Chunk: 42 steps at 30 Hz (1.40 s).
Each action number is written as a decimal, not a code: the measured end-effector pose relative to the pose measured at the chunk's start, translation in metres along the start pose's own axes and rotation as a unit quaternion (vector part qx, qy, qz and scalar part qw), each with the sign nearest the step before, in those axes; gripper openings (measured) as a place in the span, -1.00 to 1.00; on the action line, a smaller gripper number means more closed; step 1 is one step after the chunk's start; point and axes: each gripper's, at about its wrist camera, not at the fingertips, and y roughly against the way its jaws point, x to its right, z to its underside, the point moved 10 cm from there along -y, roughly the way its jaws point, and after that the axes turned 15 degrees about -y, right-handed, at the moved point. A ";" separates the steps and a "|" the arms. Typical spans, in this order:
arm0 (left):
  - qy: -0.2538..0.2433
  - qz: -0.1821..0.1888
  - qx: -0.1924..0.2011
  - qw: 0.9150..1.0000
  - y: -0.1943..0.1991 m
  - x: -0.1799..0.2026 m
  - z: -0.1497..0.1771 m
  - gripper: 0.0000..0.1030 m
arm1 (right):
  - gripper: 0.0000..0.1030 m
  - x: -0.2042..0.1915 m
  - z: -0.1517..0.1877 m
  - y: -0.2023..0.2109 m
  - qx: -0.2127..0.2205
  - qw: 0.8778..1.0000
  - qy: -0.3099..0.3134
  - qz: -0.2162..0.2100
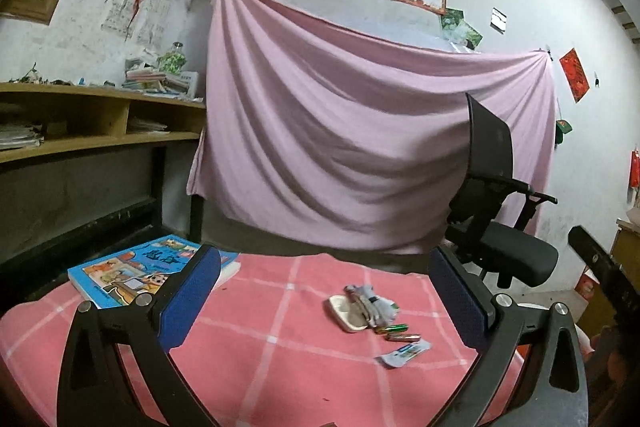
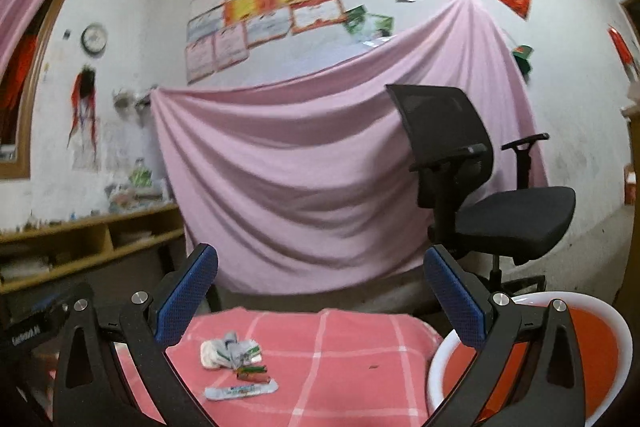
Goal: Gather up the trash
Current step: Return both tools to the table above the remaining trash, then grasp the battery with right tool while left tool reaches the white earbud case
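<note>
Left gripper (image 1: 324,291): jaws spread wide, nothing between the blue pads (image 1: 188,301). It hangs above the tabletop (image 1: 280,367), which is covered in a pink checked cloth.

Right gripper (image 2: 320,297): jaws likewise wide apart and empty, raised above the near edge of the same tabletop.

Trash sits in one small cluster on the cloth. In the left wrist view it lies between the fingers, right of centre: a crumpled pale wrapper (image 1: 378,303) heaped against a small white tray (image 1: 346,315); two batteries (image 1: 396,331) just in front of it, one green, one reddish; a flat sachet (image 1: 404,353) nearest the camera, just beside the batteries. In the right wrist view the cluster appears lower left, close to the left finger, in the same order front to back.

A blue picture book (image 1: 120,275) lies at the far left corner of the tabletop, well apart from the trash, partly hidden by the left finger.

A red basin with a white rim (image 2: 608,339) sits at the right, beside the tabletop, behind the right gripper's right finger.

Behind: black office chair (image 2: 500,203), pink sheet (image 1: 340,131) hung on the wall.
</note>
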 end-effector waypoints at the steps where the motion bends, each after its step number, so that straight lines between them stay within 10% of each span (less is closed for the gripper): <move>1: -0.001 0.000 0.000 1.000 -0.001 -0.002 0.001 0.97 | 1.00 -0.004 0.006 -0.004 -0.010 1.000 0.008 -0.002; 15: -0.051 -0.001 -0.035 0.998 -0.044 -0.007 0.020 0.97 | 1.00 -0.005 0.054 -0.049 -0.094 0.995 0.024 0.028; 24: -0.041 0.031 -0.165 0.985 -0.101 -0.001 0.059 0.96 | 0.99 0.002 0.086 -0.078 -0.191 0.981 0.020 0.037; 28: -0.022 0.057 -0.208 0.976 -0.118 0.007 0.078 0.94 | 0.62 0.003 0.102 -0.086 -0.236 0.971 0.018 0.034; 33: -0.008 0.103 -0.252 0.962 -0.136 0.024 0.096 0.34 | 0.10 0.001 0.125 -0.096 -0.294 0.955 0.019 0.029; 42: -0.010 0.130 -0.302 0.944 -0.159 0.048 0.114 -0.33 | 0.03 0.007 0.137 -0.099 -0.328 0.944 -0.004 0.033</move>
